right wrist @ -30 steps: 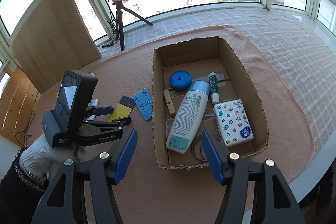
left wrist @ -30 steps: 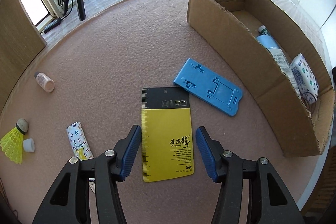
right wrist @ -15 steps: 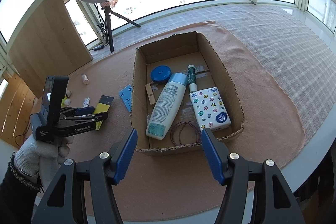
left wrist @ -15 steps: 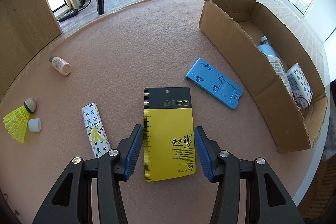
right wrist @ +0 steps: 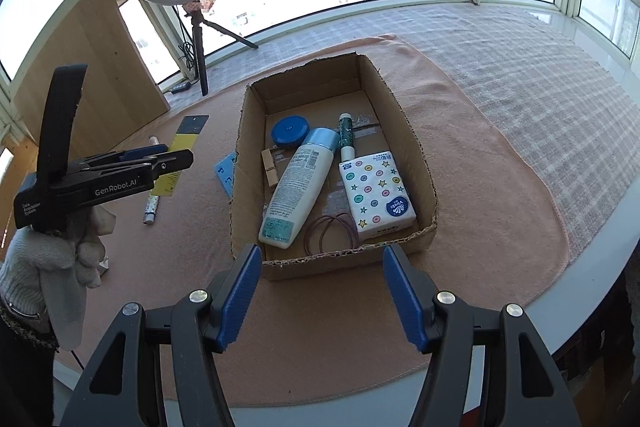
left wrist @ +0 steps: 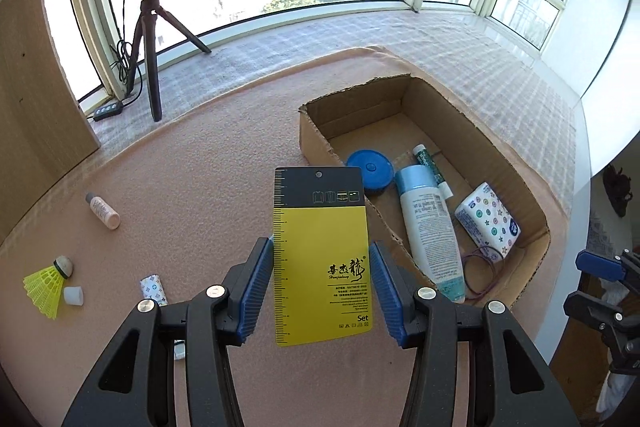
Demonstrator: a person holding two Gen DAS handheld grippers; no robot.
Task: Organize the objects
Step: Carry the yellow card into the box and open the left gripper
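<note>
The cardboard box [right wrist: 416, 147] is open-topped; its far end is bare floor, while the lotion bottle [right wrist: 298, 183], tissue pack [right wrist: 376, 195] and hair ties [right wrist: 330, 231] (near end) crowd the rest. The blue stand [right wrist: 226, 173] lies beside its left wall.

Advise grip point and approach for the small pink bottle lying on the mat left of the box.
Grip the small pink bottle mid-body, straight down from above, jaws either side of its long axis. It lies on its side on the mat, a cylinder with nothing touching it, so a sideways nudge would probably roll it. The right gripper is open.
</note>
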